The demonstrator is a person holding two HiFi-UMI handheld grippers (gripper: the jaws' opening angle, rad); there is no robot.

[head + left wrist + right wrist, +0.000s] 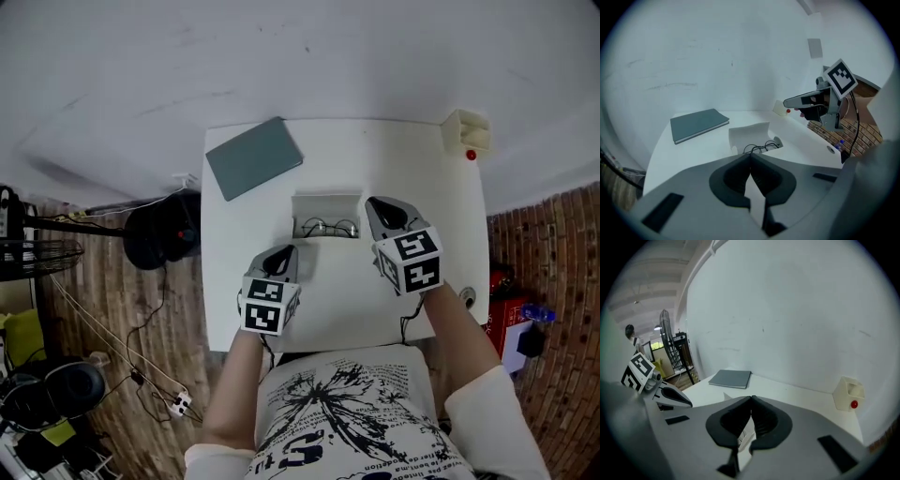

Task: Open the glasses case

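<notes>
The white glasses case (326, 217) lies open in the middle of the white table (412, 169), its lid (750, 133) standing up at the back. Thin-rimmed glasses (328, 228) rest inside it. My left gripper (285, 250) hangs just in front of the case at its left end, jaws shut with nothing between them; its tips (750, 155) meet below the glasses (759, 148). My right gripper (374, 202) is raised beside the case's right end, also shut and empty (751, 399). Neither gripper touches the case.
A grey notebook (254, 157) lies at the table's back left corner. A small white box with a red button (466, 134) stands at the back right corner. A white wall runs behind the table. A fan (37, 255) and cables are on the floor at left.
</notes>
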